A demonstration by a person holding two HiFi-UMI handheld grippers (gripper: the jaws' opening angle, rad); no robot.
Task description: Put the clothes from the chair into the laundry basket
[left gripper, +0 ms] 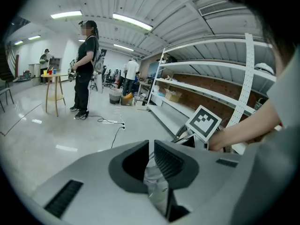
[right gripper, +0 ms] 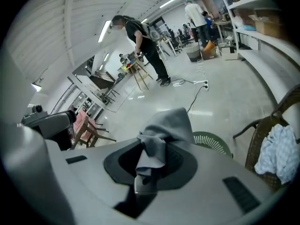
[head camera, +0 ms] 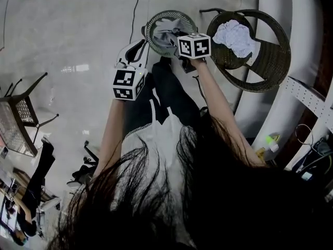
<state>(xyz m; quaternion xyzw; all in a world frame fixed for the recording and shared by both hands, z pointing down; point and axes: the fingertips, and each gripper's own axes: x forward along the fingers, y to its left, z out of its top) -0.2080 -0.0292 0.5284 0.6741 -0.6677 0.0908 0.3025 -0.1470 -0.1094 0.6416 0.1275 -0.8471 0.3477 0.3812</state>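
My right gripper (right gripper: 153, 154) is shut on a grey garment (right gripper: 165, 131), which bunches up between the jaws. In the head view this grey garment (head camera: 165, 36) hangs over the round green laundry basket (head camera: 151, 25), just ahead of the right gripper's marker cube (head camera: 194, 46). The basket (right gripper: 213, 144) also shows below the garment in the right gripper view. To the right stands a dark wicker chair (head camera: 270, 61) with a crumpled white cloth (head camera: 235, 38) on its seat. My left gripper (left gripper: 151, 159) is held left of the basket, its jaws close together with no garment in them.
A black cable (head camera: 136, 7) runs across the pale floor beyond the basket. A second wicker chair (head camera: 21, 120) stands at the far left. White metal shelves (left gripper: 211, 90) line the right side. A person in black (left gripper: 86, 69) stands by a small table farther off.
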